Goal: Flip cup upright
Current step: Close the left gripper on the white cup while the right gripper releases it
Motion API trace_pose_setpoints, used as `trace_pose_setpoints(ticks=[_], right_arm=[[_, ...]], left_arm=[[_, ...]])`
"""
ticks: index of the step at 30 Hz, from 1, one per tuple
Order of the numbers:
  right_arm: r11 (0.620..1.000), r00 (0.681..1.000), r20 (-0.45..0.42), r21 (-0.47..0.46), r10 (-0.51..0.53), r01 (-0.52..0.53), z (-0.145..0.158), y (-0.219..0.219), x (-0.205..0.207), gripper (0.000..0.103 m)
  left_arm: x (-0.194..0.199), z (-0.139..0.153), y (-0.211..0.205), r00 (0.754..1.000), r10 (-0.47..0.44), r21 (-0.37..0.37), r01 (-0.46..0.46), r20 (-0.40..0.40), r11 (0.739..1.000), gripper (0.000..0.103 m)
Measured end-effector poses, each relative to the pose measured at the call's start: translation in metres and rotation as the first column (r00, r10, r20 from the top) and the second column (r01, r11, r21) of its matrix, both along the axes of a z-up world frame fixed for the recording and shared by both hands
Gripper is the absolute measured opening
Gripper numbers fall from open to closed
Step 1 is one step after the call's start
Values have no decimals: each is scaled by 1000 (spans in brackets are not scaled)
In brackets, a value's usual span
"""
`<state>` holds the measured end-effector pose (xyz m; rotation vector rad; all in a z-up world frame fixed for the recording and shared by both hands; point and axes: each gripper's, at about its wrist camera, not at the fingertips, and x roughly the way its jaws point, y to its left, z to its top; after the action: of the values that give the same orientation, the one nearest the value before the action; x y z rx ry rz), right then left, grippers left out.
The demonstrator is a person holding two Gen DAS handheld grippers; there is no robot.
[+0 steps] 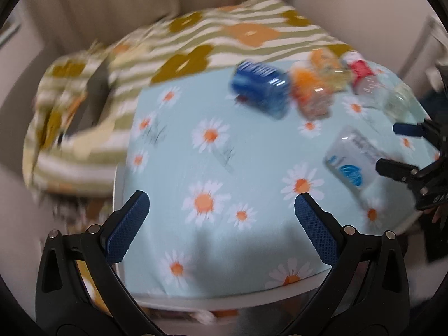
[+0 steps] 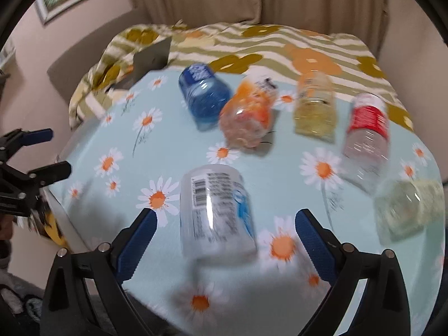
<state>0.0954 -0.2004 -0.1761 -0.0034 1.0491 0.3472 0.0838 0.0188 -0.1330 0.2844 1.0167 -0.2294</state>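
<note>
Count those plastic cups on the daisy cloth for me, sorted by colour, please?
Blue cup: 1
Orange cup: 1
Yellow cup: 1
Red-label cup: 1
White-label cup: 1
Pale clear cup: 1
Total: 6

The left gripper [image 1: 221, 205] hangs wide open over the daisy tablecloth [image 1: 252, 151], gripping nothing. At the right edge, the right gripper [image 1: 387, 147] (also spread) sits beside a clear cup [image 1: 351, 158] with blue print, which looks inverted through the blur.
</note>
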Motion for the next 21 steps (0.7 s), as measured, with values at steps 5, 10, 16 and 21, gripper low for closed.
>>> trace_pose_setpoints(ticks=[5, 10, 16, 21], right_arm=[[992, 993, -7, 27, -120, 120, 26, -29, -29, 103], [969, 970, -11, 42, -242, 243, 40, -55, -62, 103], [925, 931, -40, 105, -364, 366, 43, -84, -85, 103], [893, 904, -55, 137, -425, 428, 35, -105, -97, 103]], left_arm=[[9, 16, -42, 934, -356, 64, 354, 18, 933, 103], [11, 14, -93, 729, -683, 136, 682, -48, 719, 103], [-2, -13, -147, 360, -908, 278, 913, -214, 297, 103], [-15, -47, -177, 72, -920, 331, 941, -385, -66, 103]])
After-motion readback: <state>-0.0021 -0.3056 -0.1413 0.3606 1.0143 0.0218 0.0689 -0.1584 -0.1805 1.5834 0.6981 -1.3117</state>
